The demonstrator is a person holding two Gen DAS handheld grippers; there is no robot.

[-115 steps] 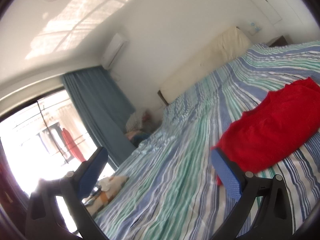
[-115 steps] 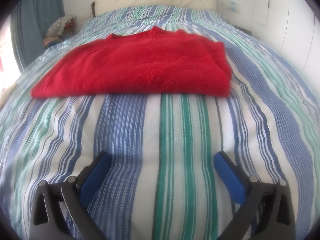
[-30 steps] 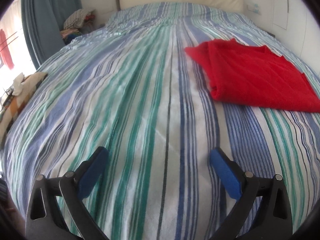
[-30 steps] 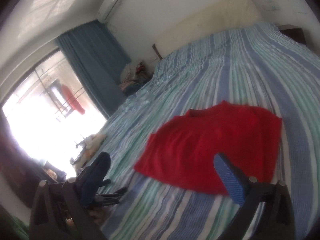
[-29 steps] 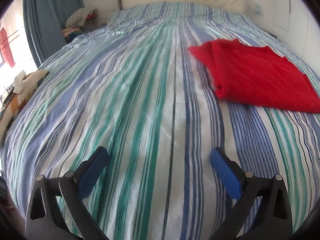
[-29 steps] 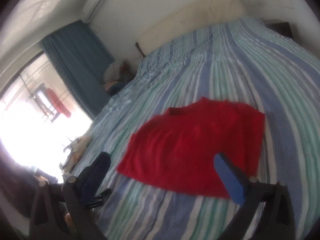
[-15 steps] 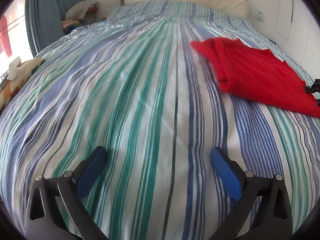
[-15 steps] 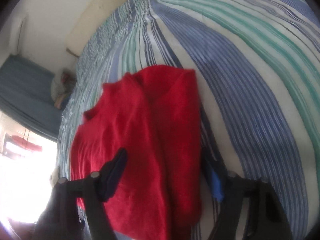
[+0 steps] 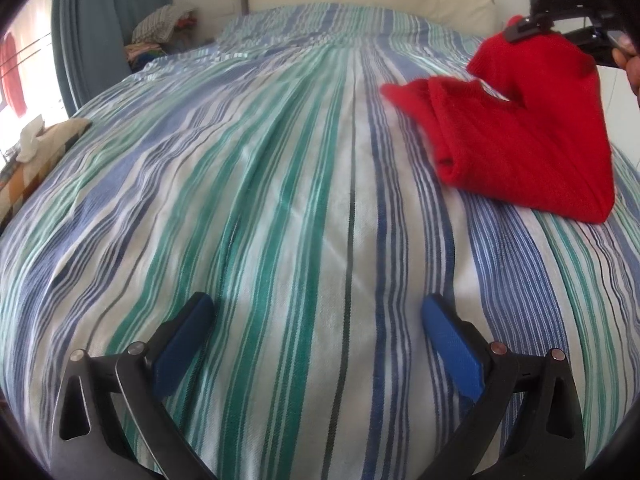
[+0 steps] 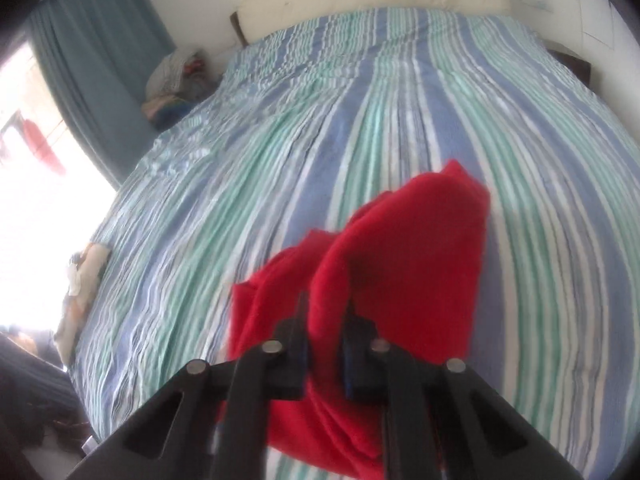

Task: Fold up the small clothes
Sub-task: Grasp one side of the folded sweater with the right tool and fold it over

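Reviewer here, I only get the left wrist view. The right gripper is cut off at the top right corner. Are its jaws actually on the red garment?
Observer: Yes. The right gripper is closing with a fold of the red garment pinched between its jaws.
Operator: Is all of it off the bed?
Observer: No. Only the pinched part is raised; the rest drapes onto the striped bedspread.
Operator: Anything beside the bed that I miss?
Observer: A dark nightstand by the headboard.

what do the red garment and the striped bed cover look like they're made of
Red garment: probably a soft knit, matte and fuzzy, with thick rounded folds. Striped bed cover: seemingly woven cotton, matte, showing a fine weave texture and shallow creases.
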